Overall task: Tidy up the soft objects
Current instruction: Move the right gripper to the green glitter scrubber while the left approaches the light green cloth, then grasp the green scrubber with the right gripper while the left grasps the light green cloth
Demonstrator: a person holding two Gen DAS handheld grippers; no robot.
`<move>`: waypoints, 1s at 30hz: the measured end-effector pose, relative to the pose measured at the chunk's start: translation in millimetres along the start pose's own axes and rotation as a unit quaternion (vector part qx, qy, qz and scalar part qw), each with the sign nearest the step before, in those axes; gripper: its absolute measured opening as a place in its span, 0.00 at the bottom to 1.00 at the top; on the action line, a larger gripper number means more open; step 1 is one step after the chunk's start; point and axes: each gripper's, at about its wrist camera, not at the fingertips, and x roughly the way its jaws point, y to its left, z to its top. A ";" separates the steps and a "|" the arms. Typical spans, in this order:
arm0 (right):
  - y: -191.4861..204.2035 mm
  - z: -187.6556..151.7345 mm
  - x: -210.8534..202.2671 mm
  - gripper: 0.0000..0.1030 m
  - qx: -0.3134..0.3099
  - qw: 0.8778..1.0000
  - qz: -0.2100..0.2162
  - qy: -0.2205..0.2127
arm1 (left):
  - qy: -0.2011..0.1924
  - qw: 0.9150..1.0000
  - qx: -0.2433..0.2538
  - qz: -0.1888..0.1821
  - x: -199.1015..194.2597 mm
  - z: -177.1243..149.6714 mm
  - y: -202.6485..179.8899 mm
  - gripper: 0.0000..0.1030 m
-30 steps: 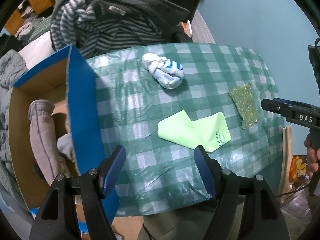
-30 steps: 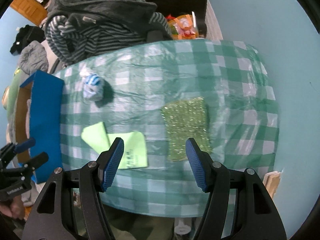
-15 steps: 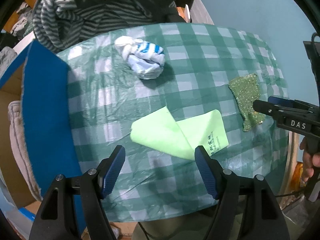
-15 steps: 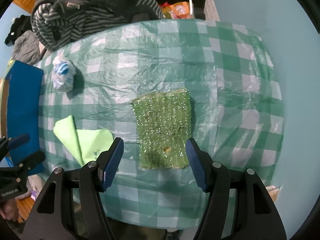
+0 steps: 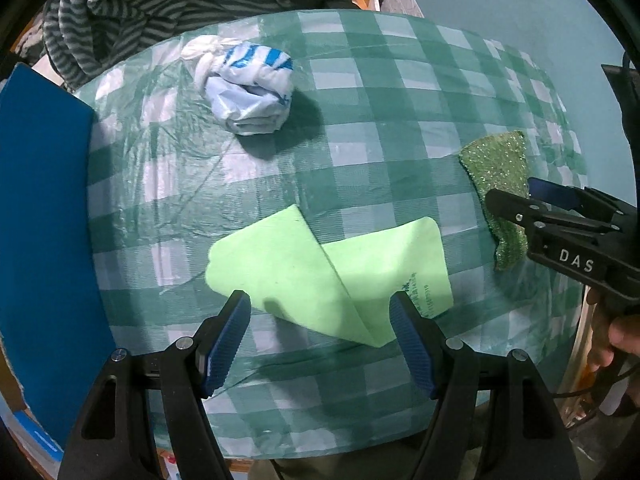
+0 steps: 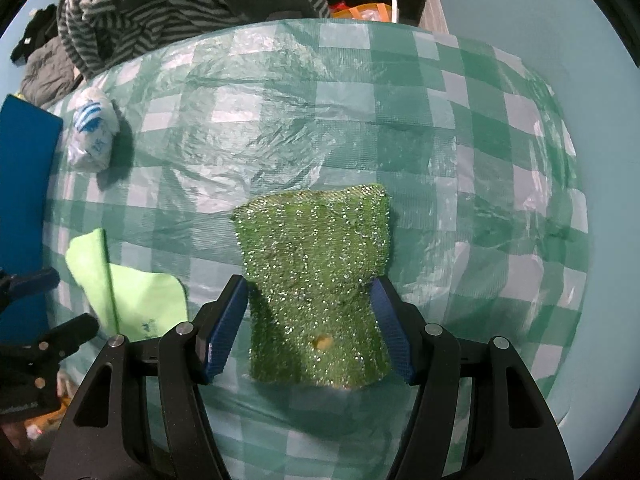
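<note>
Teal walls are framing a counter [image 5: 360, 128] that is wearing a green-and-white checked plastic cover, crinkled and glossy.

Left hand-held gripper [image 5: 320, 332]: standing open, jaws wide apart, blue pads hanging over the near edge of the lime-green cloth [image 5: 320, 268] at lower centre of its view. Whether the pads are touching the cloth cannot be told.

Lime-green cloth: lying flat and folded over itself on the counter, small print showing near one corner.

Right hand-held gripper [image 6: 308, 320]: standing open, its blue pads flanking the lower part of the glittery green scrub pad [image 6: 316, 280] at centre of its view, one on each side and close to its edges, with no squeeze showing. In the left view it is entering from the right edge, over the same pad.

Glittery green scrub pad: lying flat on the counter, a small yellow speck sitting near its lower end.

Balled white-and-blue bag [image 5: 248, 92]: resting upper left on the counter, well apart from both cloths.

Blue box flap [image 5: 44, 220]: occupying the left edge.

Striped grey garment [image 5: 140, 12]: piling up beyond the counter's far side, upper left.
</note>
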 end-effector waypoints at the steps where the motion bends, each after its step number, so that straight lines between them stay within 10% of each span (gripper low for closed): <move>1: 1.0 -0.3 0.0 0.62 -0.005 1.000 -0.003 -0.003 | 0.002 1.000 -0.002 0.001 2.4 0.7 -0.8 0.71; 14: 9.7 -7.7 2.5 0.61 -0.050 0.998 -0.040 -0.022 | 0.023 0.999 0.028 0.031 36.8 0.2 -25.8 0.71; 20: 1.8 -6.4 -0.2 0.40 -0.041 0.998 -0.042 -0.024 | 0.008 0.999 0.025 0.030 37.5 -6.4 -26.3 0.71; 24: -6.4 -5.7 -2.9 0.27 -0.034 0.998 -0.041 -0.026 | -0.009 0.999 0.032 0.039 33.2 -16.8 -24.9 0.60; 30: -18.1 -1.8 -3.4 0.15 -0.007 0.999 -0.023 -0.027 | -0.019 0.998 0.052 0.036 25.9 -20.9 -27.2 0.16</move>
